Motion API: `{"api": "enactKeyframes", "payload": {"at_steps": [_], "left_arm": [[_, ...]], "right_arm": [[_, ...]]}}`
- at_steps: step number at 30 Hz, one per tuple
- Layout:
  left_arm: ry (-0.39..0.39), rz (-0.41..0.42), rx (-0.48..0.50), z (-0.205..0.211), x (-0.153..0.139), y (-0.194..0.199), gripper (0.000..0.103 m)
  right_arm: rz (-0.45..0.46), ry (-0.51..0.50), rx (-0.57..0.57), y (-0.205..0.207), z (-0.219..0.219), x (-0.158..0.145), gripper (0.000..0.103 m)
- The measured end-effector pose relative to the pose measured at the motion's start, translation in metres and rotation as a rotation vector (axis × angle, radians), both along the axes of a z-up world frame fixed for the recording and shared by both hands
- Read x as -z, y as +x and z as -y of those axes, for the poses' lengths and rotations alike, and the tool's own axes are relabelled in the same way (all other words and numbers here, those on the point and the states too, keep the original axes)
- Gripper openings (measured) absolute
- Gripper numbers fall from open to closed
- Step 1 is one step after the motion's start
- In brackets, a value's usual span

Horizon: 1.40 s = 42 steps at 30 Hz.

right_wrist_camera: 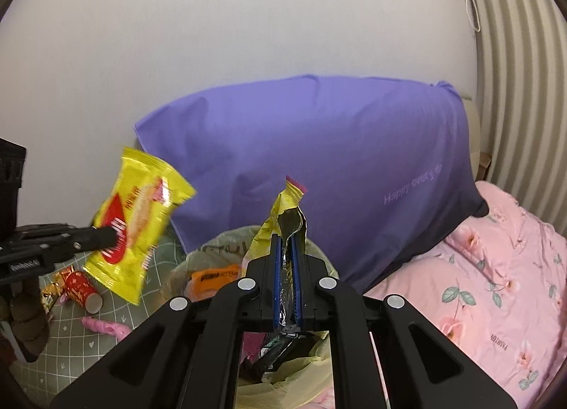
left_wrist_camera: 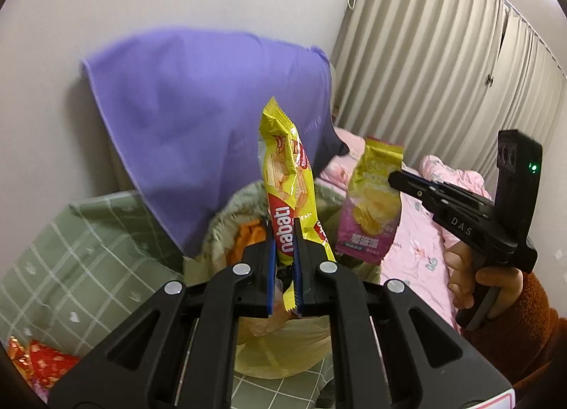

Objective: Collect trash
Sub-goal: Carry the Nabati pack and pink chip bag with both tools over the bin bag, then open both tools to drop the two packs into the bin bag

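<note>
Right now, covering most of the view: a white wall (right_wrist_camera: pixel 248 37), pleated curtains (left_wrist_camera: pixel 443 54) to the right, a bed spreading below in a green checked sheet (left_wrist_camera: pixel 71 249) and a pink flowered quilt (right_wrist_camera: pixel 496 285). Leaning against the wall, a purple pillow (right_wrist_camera: pixel 319 161) — printed with faint lettering. Sitting on the bed just beyond both grippers, a trash bag (right_wrist_camera: pixel 283 387) of pale yellow plastic, standing open, already holding an orange packet (right_wrist_camera: pixel 212 276) and dark wrappers. Clamping narrow on a yellow wafer wrapper (left_wrist_camera: pixel 287 178) and holding it upright just above the bag's mouth: the left gripper (left_wrist_camera: pixel 285 249). Pinching tight on a yellow-and-purple chip bag (left_wrist_camera: pixel 372 203) beside it, also near the bag's opening: the right gripper (right_wrist_camera: pixel 287 267) — gripped by a hand (left_wrist_camera: pixel 489 288) in a rust-brown sleeve (left_wrist_camera: pixel 531 338). Lying loose on the green sheet, well left of the bag: a red paper cup (right_wrist_camera: pixel 83 288) on its side, a crumpled red-gold wrapper (right_wrist_camera: pixel 53 288) touching it, a small pink wrapper (right_wrist_camera: pixel 104 327) nearer.
</note>
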<state>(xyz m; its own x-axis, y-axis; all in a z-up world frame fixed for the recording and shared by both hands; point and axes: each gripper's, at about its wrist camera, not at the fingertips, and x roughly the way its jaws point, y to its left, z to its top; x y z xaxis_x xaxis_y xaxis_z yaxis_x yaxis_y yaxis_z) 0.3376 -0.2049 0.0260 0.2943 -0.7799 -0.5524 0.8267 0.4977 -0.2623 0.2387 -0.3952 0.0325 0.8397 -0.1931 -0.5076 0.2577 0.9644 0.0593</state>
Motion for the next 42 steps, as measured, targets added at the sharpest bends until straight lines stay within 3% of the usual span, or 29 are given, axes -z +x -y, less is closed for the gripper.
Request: {"api": "enactKeyframes", "payload": {"at_steps": [4, 8, 15, 24, 32, 42], "left_arm": [[0.077, -0.079, 0.020, 0.028, 0.036, 0.014, 0.007], [0.207, -0.067, 0.037, 0.053, 0.069, 0.015, 0.007], [0.264, -0.058, 0.073, 0.061, 0.083, 0.016, 0.007], [0.272, -0.080, 0.087, 0.063, 0.085, 0.014, 0.007], [0.190, -0.136, 0.067, 0.056, 0.074, 0.020, 0.007], [0.182, -0.116, 0.061, 0.047, 0.063, 0.012, 0.007]], "right_arm": [[-0.032, 0.009, -0.011, 0.009, 0.008, 0.013, 0.008], [-0.096, 0.034, -0.046, 0.021, 0.013, 0.030, 0.008], [-0.199, 0.069, -0.100, 0.047, 0.010, 0.074, 0.008], [-0.227, 0.055, -0.113, 0.055, 0.006, 0.088, 0.008], [-0.164, 0.076, -0.079, 0.043, 0.017, 0.071, 0.008], [-0.113, 0.061, -0.075, 0.023, 0.001, 0.054, 0.008]]}}
